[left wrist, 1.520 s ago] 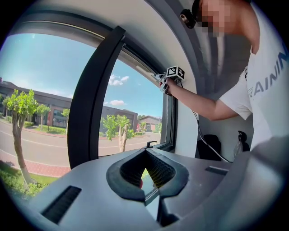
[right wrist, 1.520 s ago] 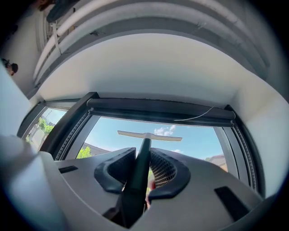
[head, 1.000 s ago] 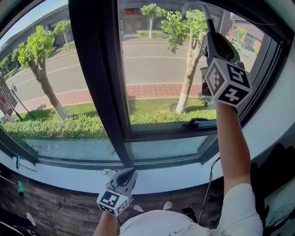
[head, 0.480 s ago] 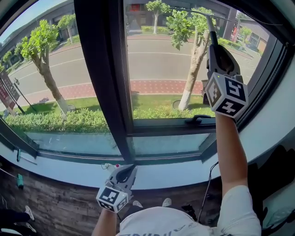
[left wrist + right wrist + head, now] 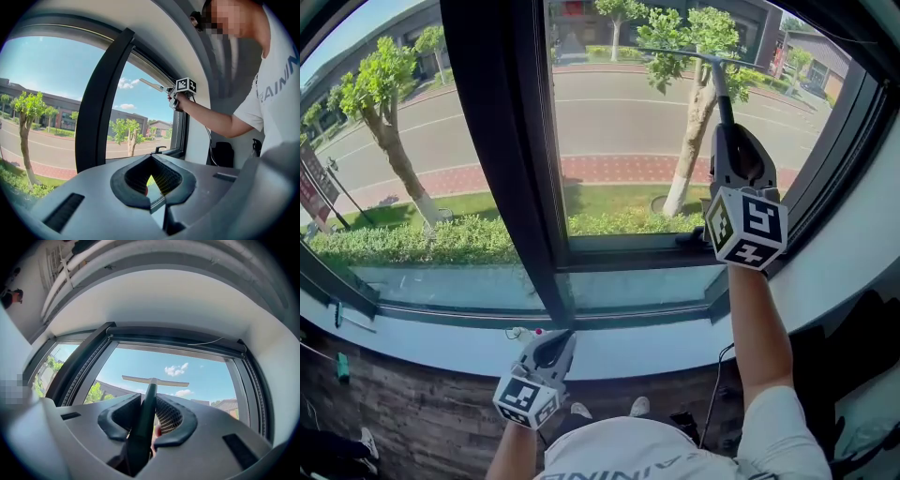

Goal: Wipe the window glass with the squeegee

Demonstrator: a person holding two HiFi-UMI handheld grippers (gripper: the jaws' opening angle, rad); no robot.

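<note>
Outside the window, a gray road (image 5: 422,150) and green grass lie in the sun. On the left, a leafy tree (image 5: 380,94) stands by the road. Next comes a thick dark bar (image 5: 497,159) of the window frame, running up and down. Low down, just over the white sill (image 5: 431,349), is the left gripper (image 5: 562,337). Its jaws are closed tight and hold nothing. Right of the bar is a big pane of glass (image 5: 609,122). The squeegee (image 5: 720,89) is up on this glass. Its long handle points straight up and away from the right gripper (image 5: 724,129). Its thin blade lies flat across the top, from side to side, like the letter T. The right gripper is just under the blade. Its jaws are squeezed onto the handle, which sticks out from between them.
</note>
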